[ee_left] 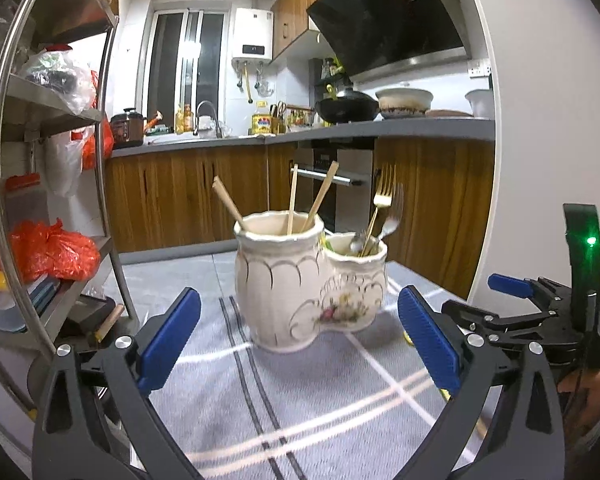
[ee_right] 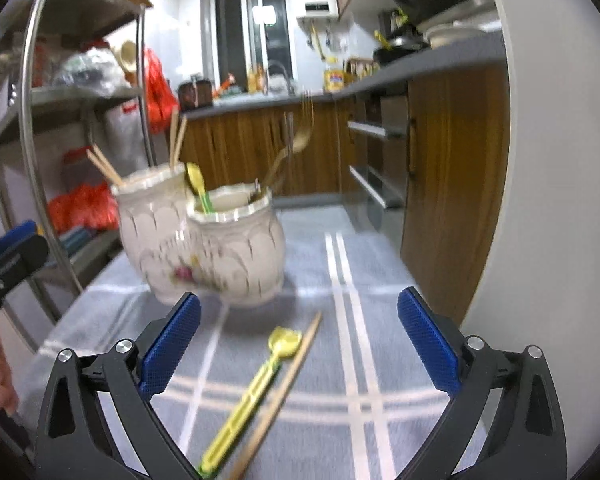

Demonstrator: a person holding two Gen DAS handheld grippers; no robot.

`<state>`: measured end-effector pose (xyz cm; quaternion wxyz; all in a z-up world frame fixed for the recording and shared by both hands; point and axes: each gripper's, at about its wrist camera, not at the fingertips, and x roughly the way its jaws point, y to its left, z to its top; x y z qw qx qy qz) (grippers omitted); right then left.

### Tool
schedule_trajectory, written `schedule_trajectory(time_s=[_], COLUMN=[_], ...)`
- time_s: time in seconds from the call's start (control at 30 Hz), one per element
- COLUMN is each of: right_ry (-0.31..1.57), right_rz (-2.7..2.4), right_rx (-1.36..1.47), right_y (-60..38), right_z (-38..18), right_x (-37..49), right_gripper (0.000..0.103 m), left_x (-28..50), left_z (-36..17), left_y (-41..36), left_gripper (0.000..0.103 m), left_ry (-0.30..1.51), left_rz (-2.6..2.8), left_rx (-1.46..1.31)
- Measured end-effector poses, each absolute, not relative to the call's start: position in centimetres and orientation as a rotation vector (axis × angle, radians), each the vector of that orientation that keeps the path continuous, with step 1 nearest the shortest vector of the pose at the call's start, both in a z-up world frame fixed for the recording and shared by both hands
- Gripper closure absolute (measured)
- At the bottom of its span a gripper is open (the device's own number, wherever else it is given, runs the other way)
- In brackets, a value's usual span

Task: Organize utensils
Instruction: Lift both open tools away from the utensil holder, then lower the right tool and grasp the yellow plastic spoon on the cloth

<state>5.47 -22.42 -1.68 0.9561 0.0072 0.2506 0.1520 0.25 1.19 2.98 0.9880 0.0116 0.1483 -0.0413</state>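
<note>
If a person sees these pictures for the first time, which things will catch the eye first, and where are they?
The cream double ceramic holder stands mid-cloth, with chopsticks in its taller pot and a gold fork in the lower one. In the right wrist view, a yellow-green spoon and a loose chopstick lie side by side on the grey striped cloth, between the open right gripper.

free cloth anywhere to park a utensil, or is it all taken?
Bare cloth right of the double holder, toward the wood cabinets. Also bare in front of the holder between the left gripper's open jaws. Crowded: the yellow-green spork and loose chopstick lie between the right gripper's jaws.
</note>
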Motion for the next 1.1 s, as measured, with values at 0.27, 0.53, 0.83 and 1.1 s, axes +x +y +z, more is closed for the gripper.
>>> schedule_trajectory(time_s=[0.27,0.53,0.83,1.1], right_ry=[0.65,0.636,0.696,0.723], right_rz=[0.201,0.153,0.171,0.183], right_rx=[-0.01,-0.109,-0.139,-0.11], right_y=[-21.4,-19.6,-18.0,-17.3], right_z=[-3.8,-3.3,-3.3,-2.6], right_x=[5.2,4.3,4.0,4.4], right_gripper=[0.005,0.005,0.005,0.015], left_x=[0.7,0.5,0.9,0.8], left_z=[1.5,1.5,1.3,1.5], left_y=[2.5,3.3,4.9,5.8], left_gripper=[0.006,0.006,0.006,0.006], left_ry=[0.375,0.379,0.395,0.399], left_rz=[-0.109,-0.132,-0.159,-0.158], left_rx=[-0.026,-0.046,-0.112,-0.134])
